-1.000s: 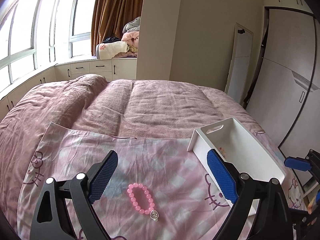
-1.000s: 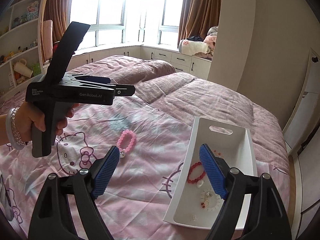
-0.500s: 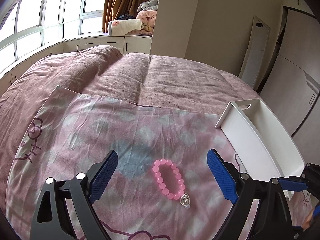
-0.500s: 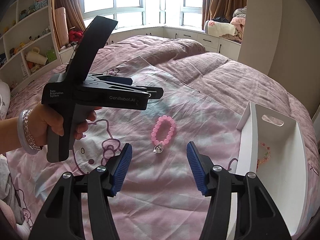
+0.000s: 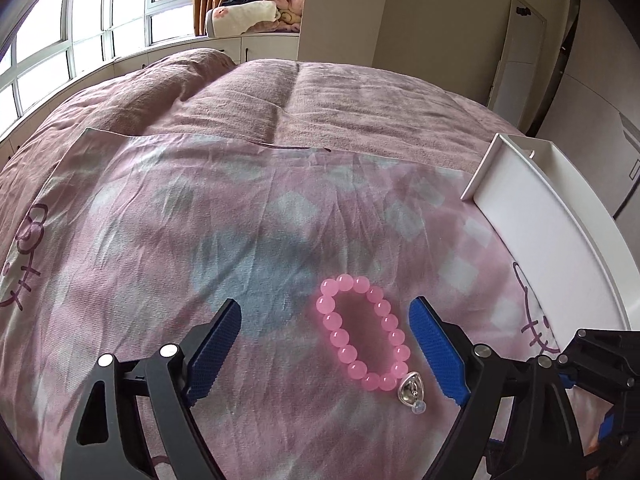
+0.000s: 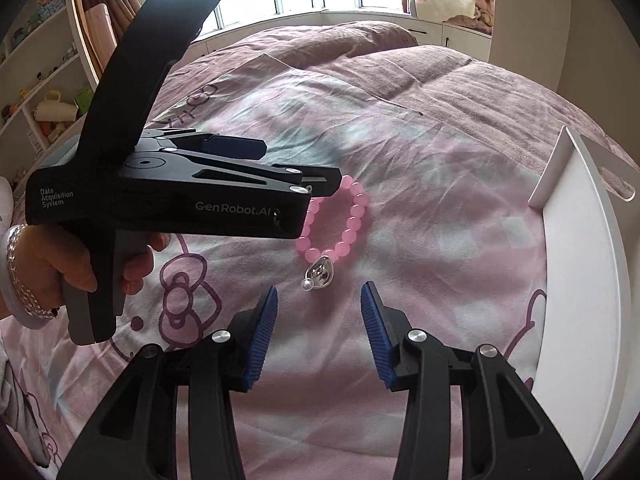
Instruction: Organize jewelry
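Observation:
A pink bead bracelet (image 5: 339, 336) with a silver charm (image 5: 410, 390) lies flat on the cartoon-print sheet. My left gripper (image 5: 326, 350) hangs low over it with its jaws closing; the bracelet sits between the blue pads, nearer the right one, and neither pad touches it. In the right wrist view the bracelet (image 6: 354, 212) lies just beyond my right gripper (image 6: 320, 332). That gripper's jaws are closing too, with nothing between them, and the charm (image 6: 318, 274) is just ahead of the tips. The left tool's body (image 6: 180, 188), held by a hand (image 6: 80, 256), covers the bracelet's left side. A white tray (image 5: 532, 240) stands to the right.
The pink sheet (image 5: 200, 220) lies over a mauve quilt (image 5: 320, 92) on a bed. The tray's wall (image 6: 576, 260) rises close on the right. Shelves with toys (image 6: 52, 108) line the left wall. Folded bedding (image 5: 248, 16) sits on the window bench.
Both grippers have dropped toward the bracelet, which now looks much bigger. The right jaws have narrowed a lot, the left ones a little. The bracelet has not moved.

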The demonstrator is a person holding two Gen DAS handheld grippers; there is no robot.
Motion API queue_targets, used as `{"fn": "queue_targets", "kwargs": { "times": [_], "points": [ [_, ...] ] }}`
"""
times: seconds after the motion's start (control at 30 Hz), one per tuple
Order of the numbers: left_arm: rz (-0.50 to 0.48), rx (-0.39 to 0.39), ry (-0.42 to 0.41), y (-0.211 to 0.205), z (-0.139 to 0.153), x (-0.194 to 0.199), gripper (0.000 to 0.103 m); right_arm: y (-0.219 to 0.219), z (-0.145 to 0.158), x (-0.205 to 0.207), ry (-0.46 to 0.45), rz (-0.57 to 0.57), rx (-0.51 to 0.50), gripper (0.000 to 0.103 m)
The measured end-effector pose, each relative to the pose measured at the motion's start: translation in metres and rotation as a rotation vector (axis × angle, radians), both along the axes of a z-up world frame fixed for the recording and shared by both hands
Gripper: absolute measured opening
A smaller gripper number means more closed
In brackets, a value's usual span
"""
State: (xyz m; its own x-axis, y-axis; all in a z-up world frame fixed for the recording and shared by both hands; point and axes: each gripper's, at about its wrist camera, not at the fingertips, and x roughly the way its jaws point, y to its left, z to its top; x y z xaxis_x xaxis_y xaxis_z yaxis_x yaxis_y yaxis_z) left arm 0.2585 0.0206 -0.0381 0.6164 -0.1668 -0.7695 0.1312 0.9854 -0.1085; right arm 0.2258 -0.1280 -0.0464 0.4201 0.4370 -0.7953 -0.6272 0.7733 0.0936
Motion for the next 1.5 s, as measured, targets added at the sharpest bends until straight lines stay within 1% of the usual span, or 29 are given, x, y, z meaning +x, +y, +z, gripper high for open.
{"fn": "queue_targets", "kwargs": {
  "times": [0.03,0.17,0.23,0.33,0.4,0.47,0.53,0.6,0.63,0.67,0.7,0.77,0.9,0.97,1.0,1.07,1.13,1.2,1.23,1.27,1.3,1.37,1.5],
  "points": [
    [-0.004,0.006,0.004,-0.001,-0.003,0.001,0.081,0.001,-0.005,0.002,0.009,-0.001,0.000,0.044],
    [-0.031,0.003,0.018,-0.004,-0.012,0.003,0.077,0.005,-0.019,0.011,0.024,-0.011,-0.003,0.044],
    [-0.050,0.014,0.028,-0.006,-0.017,0.004,0.068,0.008,-0.026,0.015,0.032,-0.010,-0.010,0.044],
    [-0.068,0.059,0.028,-0.010,-0.024,0.004,0.062,0.013,-0.033,0.017,0.039,-0.006,-0.016,0.043],
    [-0.069,0.053,0.027,-0.008,-0.026,0.003,0.061,0.015,-0.037,0.019,0.043,-0.005,-0.015,0.043],
    [-0.065,0.047,0.026,-0.005,-0.027,0.004,0.057,0.018,-0.040,0.021,0.035,-0.002,-0.021,0.044],
    [-0.059,0.048,0.026,-0.003,-0.028,0.005,0.050,0.022,-0.041,0.022,0.024,0.006,-0.030,0.044],
    [-0.058,0.039,0.031,0.001,-0.028,0.006,0.046,0.024,-0.043,0.025,0.022,0.013,-0.031,0.040],
    [-0.063,0.029,0.035,0.002,-0.028,0.006,0.037,0.025,-0.043,0.026,0.028,0.022,-0.027,0.034],
    [-0.073,0.010,0.044,0.003,-0.028,0.007,0.031,0.027,-0.044,0.027,0.036,0.033,-0.025,0.026],
    [-0.080,-0.003,0.056,0.004,-0.029,0.008,0.021,0.028,-0.044,0.027,0.039,0.039,-0.026,0.022],
    [-0.086,0.002,0.057,0.003,-0.028,0.007,0.020,0.029,-0.043,0.024,0.033,0.048,-0.034,0.022],
    [-0.090,0.011,0.054,0.000,-0.025,0.005,0.019,0.024,-0.040,0.022,0.049,0.043,-0.023,0.022],
    [-0.091,0.010,0.050,-0.001,-0.022,0.004,0.016,0.020,-0.037,0.021,0.057,0.036,-0.017,0.022],
    [-0.090,0.004,0.049,-0.001,-0.020,0.003,0.016,0.017,-0.035,0.020,0.057,0.031,-0.014,0.022],
    [-0.082,-0.035,0.054,0.002,-0.014,0.004,0.016,0.009,-0.030,0.018,0.053,0.021,-0.009,0.021],
    [-0.069,-0.068,0.046,0.005,-0.005,0.004,0.016,0.001,-0.022,0.017,0.046,0.012,-0.002,0.020],
    [-0.061,-0.075,0.029,0.005,0.006,0.004,0.015,-0.008,-0.013,0.015,0.041,0.002,0.011,0.018],
    [-0.059,-0.077,0.021,0.005,0.012,0.004,0.015,-0.012,-0.007,0.015,0.036,-0.003,0.023,0.014],
    [-0.058,-0.079,0.011,0.003,0.018,0.003,0.015,-0.016,-0.002,0.014,0.035,-0.008,0.031,0.012],
    [-0.059,-0.084,0.002,0.002,0.024,0.002,0.006,-0.020,0.003,0.014,0.033,-0.014,0.040,0.012],
    [-0.062,-0.095,-0.015,-0.002,0.037,-0.001,0.006,-0.028,0.014,0.012,0.022,-0.024,0.060,0.012],
    [-0.069,-0.082,-0.049,-0.014,0.057,-0.005,0.006,-0.040,0.031,0.003,-0.006,-0.030,0.066,0.012]
  ]
}}
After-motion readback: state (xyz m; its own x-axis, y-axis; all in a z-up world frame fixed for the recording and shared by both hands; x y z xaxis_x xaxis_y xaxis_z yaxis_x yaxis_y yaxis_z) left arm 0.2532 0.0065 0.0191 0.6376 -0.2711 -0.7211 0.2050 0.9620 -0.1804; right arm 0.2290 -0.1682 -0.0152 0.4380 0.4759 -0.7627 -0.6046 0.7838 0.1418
